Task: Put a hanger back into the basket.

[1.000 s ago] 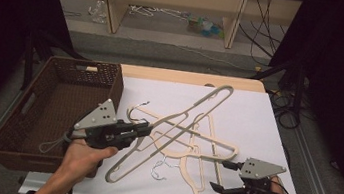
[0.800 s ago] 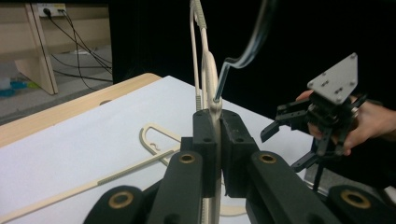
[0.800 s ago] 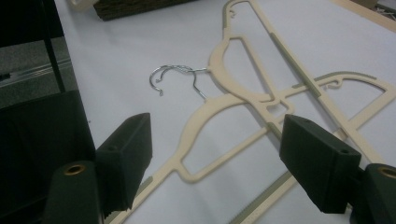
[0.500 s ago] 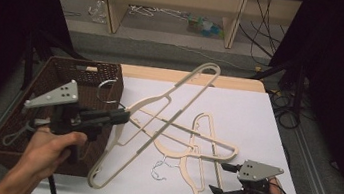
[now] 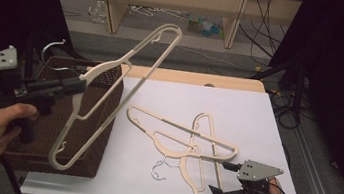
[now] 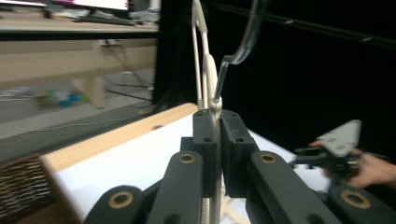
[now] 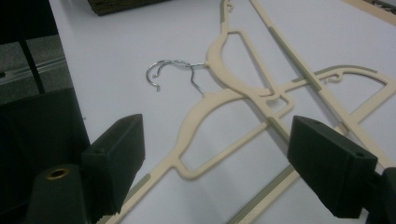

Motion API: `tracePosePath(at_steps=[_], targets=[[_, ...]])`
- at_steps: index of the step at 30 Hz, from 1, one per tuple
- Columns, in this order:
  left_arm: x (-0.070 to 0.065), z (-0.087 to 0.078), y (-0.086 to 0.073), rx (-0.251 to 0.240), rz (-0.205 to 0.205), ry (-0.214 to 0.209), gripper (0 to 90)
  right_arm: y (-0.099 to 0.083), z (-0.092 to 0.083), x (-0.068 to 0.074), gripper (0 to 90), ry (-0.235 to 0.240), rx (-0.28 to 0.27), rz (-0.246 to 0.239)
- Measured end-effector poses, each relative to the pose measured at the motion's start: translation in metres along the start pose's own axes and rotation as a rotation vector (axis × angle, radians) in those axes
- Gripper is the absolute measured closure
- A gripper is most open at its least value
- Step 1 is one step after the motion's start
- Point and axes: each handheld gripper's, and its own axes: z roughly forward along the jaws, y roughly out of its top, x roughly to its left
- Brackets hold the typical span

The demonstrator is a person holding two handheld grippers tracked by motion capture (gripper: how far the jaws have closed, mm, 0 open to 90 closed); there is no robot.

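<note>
Carrying lifted hanger [image 5: 110,94] over basket [image 5: 96,157] at table's [image 5: 258,118] left edge | left gripper [image 5: 78,85] pinches its neck | right gripper [image 7: 215,158], jaws just spreading, empty above two hangers [image 5: 189,142] near front edge | advice: keep level, lower hook-first, release inside rim.

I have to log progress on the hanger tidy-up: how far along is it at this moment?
Done: I can't see any hanger inside the wicker basket. In hand: the left gripper is shut on the neck of one cream hanger, held in the air above the basket. Left: two crossed hangers lie on the white table, with the right gripper open just beside them, its jaws having just been opening.
</note>
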Motion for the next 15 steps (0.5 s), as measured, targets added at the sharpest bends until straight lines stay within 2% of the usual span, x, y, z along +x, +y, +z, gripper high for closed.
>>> tracePosePath(at_steps=[3, 4, 8, 11, 15], targets=[[0.019, -0.009, 0.003, -0.019, -0.005, 0.056, 85.6, 0.000, 0.000, 0.000, 18.4, -0.008, -0.007, 0.006], [0.019, -0.009, 0.003, -0.019, -0.005, 0.056, 85.6, 0.000, 0.001, 0.000, 18.4, -0.008, -0.008, 0.005], [0.035, -0.014, 0.006, -0.015, 0.009, 0.102, 85.6, -0.001, 0.002, 0.001, 18.4, -0.005, -0.006, 0.005], [0.046, -0.014, 0.007, 0.022, 0.067, 0.131, 85.6, -0.001, 0.002, 0.001, 18.4, -0.005, -0.006, 0.005], [0.060, -0.012, 0.005, 0.056, 0.100, 0.166, 85.6, -0.001, 0.002, 0.001, 18.4, -0.002, -0.003, 0.003]])
